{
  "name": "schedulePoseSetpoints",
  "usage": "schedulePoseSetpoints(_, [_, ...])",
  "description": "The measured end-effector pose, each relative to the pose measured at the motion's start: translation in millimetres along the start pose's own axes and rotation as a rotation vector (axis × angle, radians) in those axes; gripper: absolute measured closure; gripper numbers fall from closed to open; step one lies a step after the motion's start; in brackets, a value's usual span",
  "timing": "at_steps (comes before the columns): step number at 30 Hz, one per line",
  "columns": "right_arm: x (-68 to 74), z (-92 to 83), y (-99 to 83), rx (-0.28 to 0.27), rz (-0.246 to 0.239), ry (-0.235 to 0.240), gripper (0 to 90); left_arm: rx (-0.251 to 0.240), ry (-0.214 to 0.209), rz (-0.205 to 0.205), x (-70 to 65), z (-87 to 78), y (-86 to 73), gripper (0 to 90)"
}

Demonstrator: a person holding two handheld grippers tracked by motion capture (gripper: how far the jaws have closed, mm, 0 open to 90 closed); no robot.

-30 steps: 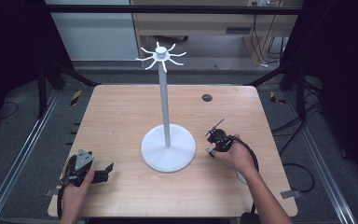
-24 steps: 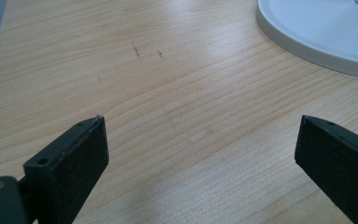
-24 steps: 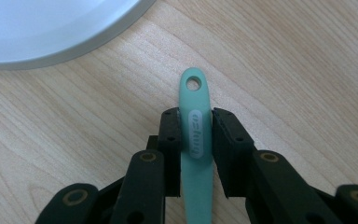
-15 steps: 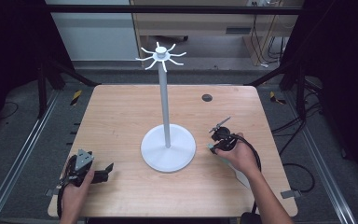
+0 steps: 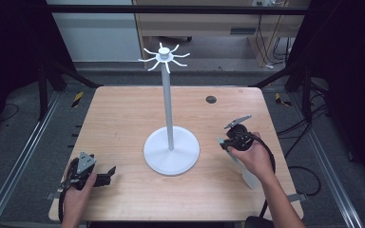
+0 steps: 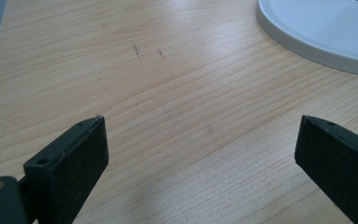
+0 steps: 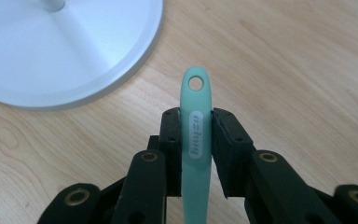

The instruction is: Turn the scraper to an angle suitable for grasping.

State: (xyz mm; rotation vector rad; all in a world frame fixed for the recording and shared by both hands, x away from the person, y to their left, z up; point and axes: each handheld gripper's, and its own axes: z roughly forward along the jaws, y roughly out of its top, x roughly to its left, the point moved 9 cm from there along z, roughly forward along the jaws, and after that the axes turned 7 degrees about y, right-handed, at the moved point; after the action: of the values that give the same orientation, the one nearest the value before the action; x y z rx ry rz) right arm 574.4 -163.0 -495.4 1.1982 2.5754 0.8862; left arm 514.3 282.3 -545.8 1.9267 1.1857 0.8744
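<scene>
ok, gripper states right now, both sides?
Left gripper: open, empty, low over the table.
Right gripper: shut on the mint-green utensil handle.

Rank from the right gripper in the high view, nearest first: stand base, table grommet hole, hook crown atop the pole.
1. Stand base: just left of the right gripper.
2. Grommet hole: beyond it, toward the far edge.
3. Hook crown: atop the pole, farthest.

The tool (image 7: 196, 149) clamps a mint handle (image 7: 196, 135), its holed end pointing forward, near the white base (image 7: 74, 51) on the table (image 7: 298, 70).
</scene>
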Motion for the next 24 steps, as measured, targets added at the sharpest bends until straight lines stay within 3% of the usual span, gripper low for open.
schedulePoseSetpoints(5, [-4.8,-15.3,7.2,-0.059,0.007,-0.026,74.6,0.0,0.0,-0.001,0.2,0.1,0.0,2.3])
schedulePoseSetpoints(12, [-7.7,-29.0,14.5,-0.102,0.017,-0.036,74.6,-0.001,0.0,-0.001,0.1,0.2,0.0,2.2])
schedulePoseSetpoints(24, [-9.4,-38.2,18.3,-0.128,0.024,-0.037,74.5,-0.001,0.001,-0.002,0.3,0.1,0.0,2.2])
